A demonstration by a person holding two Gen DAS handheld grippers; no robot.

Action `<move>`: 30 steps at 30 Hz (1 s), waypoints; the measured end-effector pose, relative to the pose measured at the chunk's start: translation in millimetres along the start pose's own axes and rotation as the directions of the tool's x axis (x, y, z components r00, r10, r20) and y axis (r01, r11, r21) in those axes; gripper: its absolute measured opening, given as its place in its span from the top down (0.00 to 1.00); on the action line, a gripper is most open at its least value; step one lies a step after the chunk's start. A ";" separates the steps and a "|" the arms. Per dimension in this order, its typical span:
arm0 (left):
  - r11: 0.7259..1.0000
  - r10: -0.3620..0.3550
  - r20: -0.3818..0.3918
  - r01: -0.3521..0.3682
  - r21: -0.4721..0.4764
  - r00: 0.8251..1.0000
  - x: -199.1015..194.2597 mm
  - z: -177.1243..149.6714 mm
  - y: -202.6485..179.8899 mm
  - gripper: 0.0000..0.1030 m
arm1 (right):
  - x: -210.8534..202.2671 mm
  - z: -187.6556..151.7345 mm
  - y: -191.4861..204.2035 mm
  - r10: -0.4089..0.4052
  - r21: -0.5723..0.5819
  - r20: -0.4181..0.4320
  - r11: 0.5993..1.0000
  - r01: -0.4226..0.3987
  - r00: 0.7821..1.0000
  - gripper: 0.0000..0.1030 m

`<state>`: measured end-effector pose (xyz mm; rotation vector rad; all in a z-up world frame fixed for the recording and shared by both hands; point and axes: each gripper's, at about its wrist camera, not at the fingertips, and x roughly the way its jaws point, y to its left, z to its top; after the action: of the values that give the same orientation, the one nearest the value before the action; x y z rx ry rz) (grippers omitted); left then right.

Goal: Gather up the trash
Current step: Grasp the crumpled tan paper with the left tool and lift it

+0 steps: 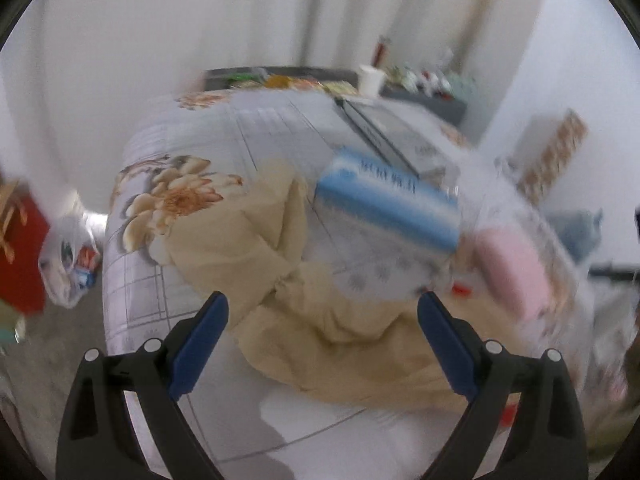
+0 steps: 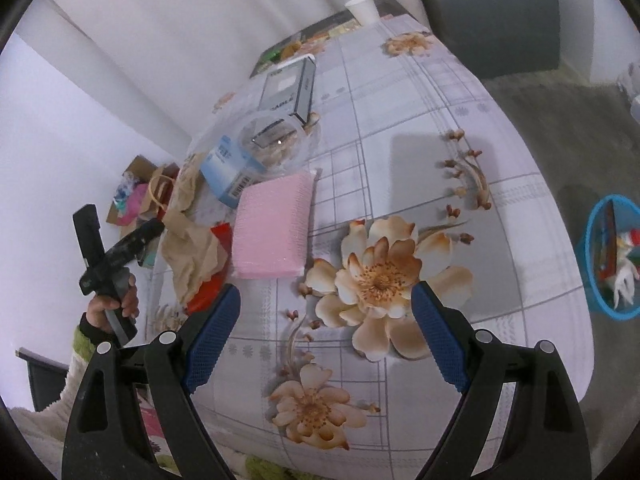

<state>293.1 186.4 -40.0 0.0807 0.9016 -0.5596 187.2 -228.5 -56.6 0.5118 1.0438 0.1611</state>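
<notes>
1. Setting: a lived-in home room.
2. Tabletop [image 2: 420, 128] under a floral, grid-patterned cloth.
3. White curtains [image 1: 200, 20] behind it.
4. Grey cabinet [image 2: 500, 28] cluttered with small items.
5. Blue waste basket [image 2: 592, 276] on grey floor.

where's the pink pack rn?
In the right wrist view, the pink pack lies flat on the floral tablecloth, left of centre, with the blue box just beyond it and the crumpled beige paper to its left.
</notes>
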 end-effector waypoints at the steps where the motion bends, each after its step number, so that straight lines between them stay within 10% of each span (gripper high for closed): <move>1: 1.000 0.011 -0.013 -0.010 0.019 1.000 4.4 -1.3 1.8 0.09 | 2.0 1.5 2.3 -0.003 -0.001 -0.004 1.000 0.003 1.000 0.19; 17: 0.985 0.095 -0.108 -0.077 0.157 0.990 47.5 7.2 1.7 0.21 | 8.5 4.6 28.8 -0.033 -0.043 -0.024 0.999 0.032 0.999 0.19; 20: 0.985 0.094 -0.106 -0.077 0.158 0.990 45.3 7.9 0.1 0.38 | 11.7 -0.1 31.1 -0.031 -0.048 -0.034 0.998 0.030 0.999 0.19; 25: 0.992 0.097 -0.124 -0.085 0.097 0.988 39.3 13.4 3.8 0.93 | 16.2 -6.0 32.4 -0.027 -0.054 -0.051 0.998 0.025 0.998 0.19; 30: 0.988 0.134 -0.031 -0.132 0.082 0.990 6.5 21.2 -4.0 0.95 | 11.1 -7.6 32.2 -0.022 -0.061 -0.045 0.998 0.019 0.999 0.19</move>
<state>309.6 173.9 -31.0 0.2227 0.9020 -0.4710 189.8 -193.9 -52.9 0.4442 1.0852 0.1866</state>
